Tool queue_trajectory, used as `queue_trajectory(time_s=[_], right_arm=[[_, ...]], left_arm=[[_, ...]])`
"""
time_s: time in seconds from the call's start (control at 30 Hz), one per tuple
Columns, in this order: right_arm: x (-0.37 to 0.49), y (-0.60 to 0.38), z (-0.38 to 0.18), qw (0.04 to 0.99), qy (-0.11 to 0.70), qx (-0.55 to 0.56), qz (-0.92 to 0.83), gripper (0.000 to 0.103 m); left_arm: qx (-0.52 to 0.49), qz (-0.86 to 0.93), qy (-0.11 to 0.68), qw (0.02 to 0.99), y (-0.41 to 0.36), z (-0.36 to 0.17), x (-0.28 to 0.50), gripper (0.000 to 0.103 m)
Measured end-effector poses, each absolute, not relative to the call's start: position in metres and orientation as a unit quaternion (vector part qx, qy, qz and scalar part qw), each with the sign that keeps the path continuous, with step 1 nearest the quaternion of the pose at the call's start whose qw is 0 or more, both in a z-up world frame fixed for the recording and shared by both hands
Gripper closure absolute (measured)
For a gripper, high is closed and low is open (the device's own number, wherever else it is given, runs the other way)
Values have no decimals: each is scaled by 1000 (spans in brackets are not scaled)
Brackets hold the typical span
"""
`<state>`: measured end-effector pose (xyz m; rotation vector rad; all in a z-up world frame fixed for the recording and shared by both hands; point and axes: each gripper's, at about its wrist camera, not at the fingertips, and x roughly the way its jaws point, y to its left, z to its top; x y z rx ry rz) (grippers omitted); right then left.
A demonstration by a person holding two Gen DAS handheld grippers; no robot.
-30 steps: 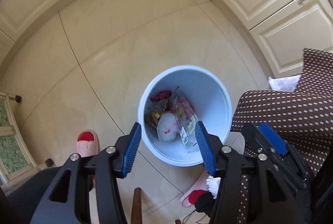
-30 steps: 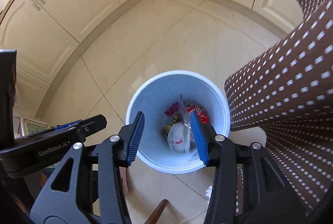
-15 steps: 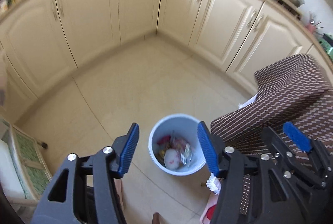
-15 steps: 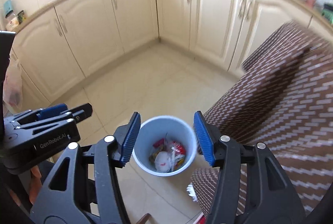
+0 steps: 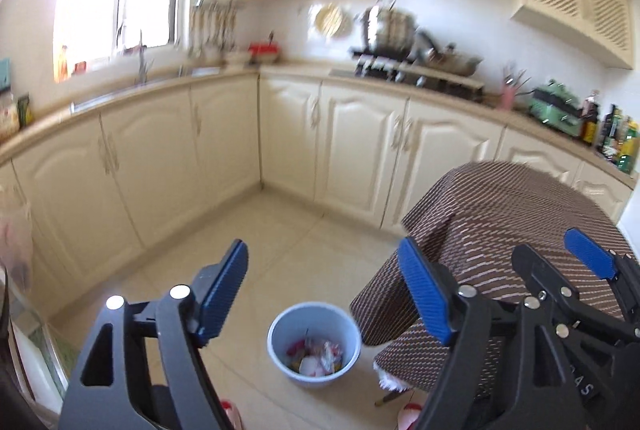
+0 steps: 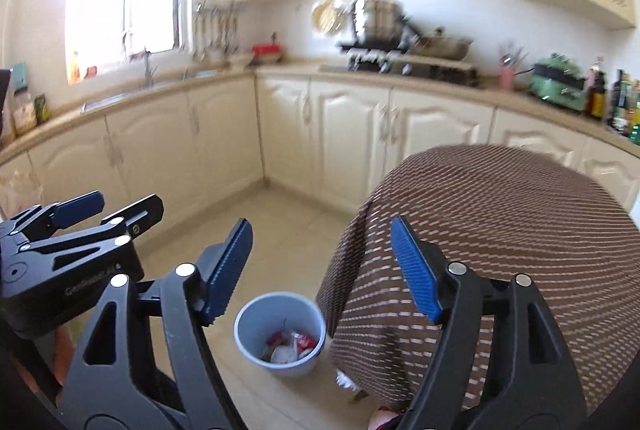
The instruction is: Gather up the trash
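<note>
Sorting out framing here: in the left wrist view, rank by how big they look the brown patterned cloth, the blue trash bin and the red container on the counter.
1. Brown patterned cloth, nearest the camera.
2. Blue trash bin.
3. Red container, far off, so its small look is partly distance.

Cream cabinets (image 5: 360,138), a brown patterned cloth (image 6: 500,214), tiled floor (image 5: 304,254).

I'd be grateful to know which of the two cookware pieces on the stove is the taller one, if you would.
The steel pot, on the left of the stove; the wok to its right is low and wide.
</note>
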<state>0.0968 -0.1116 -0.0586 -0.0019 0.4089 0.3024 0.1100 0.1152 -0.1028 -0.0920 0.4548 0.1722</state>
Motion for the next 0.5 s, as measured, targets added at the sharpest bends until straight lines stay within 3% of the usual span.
queue_trajectory(time_s=[0.5], right_arm=[[46,-177,-22,989,115,28,93,23]], left_arm=[[-19,46,128,991,42,-59,64,23]])
